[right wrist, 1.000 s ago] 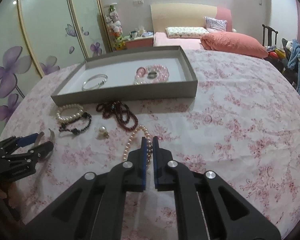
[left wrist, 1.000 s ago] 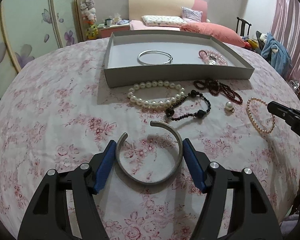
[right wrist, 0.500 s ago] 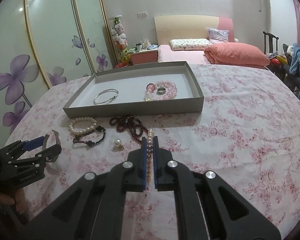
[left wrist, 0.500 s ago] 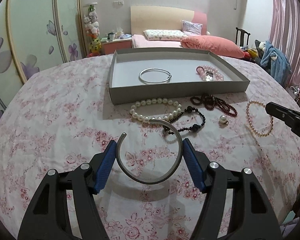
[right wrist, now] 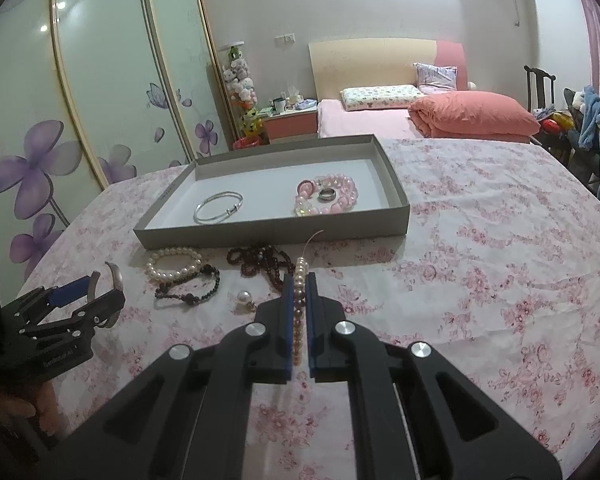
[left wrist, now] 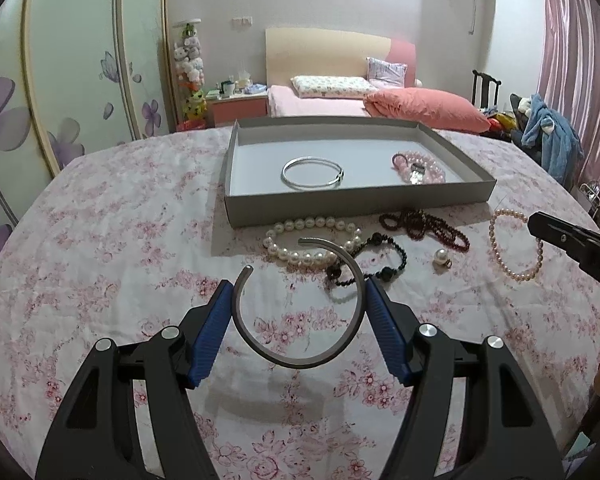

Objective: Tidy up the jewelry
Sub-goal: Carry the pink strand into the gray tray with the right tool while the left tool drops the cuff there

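The left gripper (left wrist: 300, 300) is grasping an open grey cuff bangle (left wrist: 300, 356) across its width, the blue pads (left wrist: 214, 332) pressing on both sides and the cuff's gap facing the far side; the bangle is hanging above the flowered cloth of the bench (left wrist: 100, 240), casting a shadow below. The right gripper (right wrist: 299, 300) is clenching a pink pearl bracelet (right wrist: 299, 312) edge-on between its blue pads, a thin thread (right wrist: 312, 242) trailing from the strand toward the tray. In the left wrist view that same bracelet is showing as a loop at the far right, hanging from the dark gripper tip. A grey tray (left wrist: 356, 206) is sitting at the far middle of the bench, holding a thin silver bangle (left wrist: 312, 172) on its left and a pink bead bracelet (left wrist: 420, 166) with a ring (right wrist: 326, 195) on its right. Just near of the tray's front wall, a white pearl bracelet (left wrist: 308, 240), a black bead bracelet (left wrist: 372, 264), a dark red bead strand (left wrist: 424, 224) and a single pearl earring (left wrist: 441, 257) are lying on the cloth. The white pearl and black bead bracelets are overlapping each other.
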Motion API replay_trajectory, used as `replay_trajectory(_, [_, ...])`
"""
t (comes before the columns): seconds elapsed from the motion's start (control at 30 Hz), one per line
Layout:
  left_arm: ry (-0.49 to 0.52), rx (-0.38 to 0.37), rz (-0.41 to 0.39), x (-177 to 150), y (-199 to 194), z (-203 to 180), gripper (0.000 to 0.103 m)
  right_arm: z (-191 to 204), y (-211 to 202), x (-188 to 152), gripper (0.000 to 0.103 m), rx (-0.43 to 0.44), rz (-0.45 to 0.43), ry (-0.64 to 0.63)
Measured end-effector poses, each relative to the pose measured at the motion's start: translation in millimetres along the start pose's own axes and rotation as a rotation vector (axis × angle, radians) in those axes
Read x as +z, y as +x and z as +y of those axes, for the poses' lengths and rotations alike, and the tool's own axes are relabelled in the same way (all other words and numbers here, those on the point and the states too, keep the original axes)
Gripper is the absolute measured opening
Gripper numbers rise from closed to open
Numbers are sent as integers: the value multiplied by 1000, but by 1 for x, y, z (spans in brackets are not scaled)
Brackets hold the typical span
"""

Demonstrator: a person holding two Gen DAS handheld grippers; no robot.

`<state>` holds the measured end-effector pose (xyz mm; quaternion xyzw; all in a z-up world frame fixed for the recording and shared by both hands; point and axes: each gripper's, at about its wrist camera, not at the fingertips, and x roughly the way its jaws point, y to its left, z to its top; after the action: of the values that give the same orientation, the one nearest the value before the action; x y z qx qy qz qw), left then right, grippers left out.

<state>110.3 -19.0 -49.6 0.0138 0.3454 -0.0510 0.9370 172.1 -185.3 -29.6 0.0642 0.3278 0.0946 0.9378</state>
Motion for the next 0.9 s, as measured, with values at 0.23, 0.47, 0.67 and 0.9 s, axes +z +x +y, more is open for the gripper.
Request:
replay_trajectory(0.23, [2,14,-72,4,-13,-4,67,5,-10,5,6,-1,-56,-1])
replay_trajectory(0.47, [-2,25,-137,12,-23,-4,67,14,-23,14,6,-7,-132,-23])
replay_trajectory(0.67, [5,27,-194,23,-30,-10,67,24,-33,25,6,-18,-203,-51])
replay_trajectory(0.9, [22,37,-267,42,-29,-17,67,33,-37,44,6,-29,-281,-75])
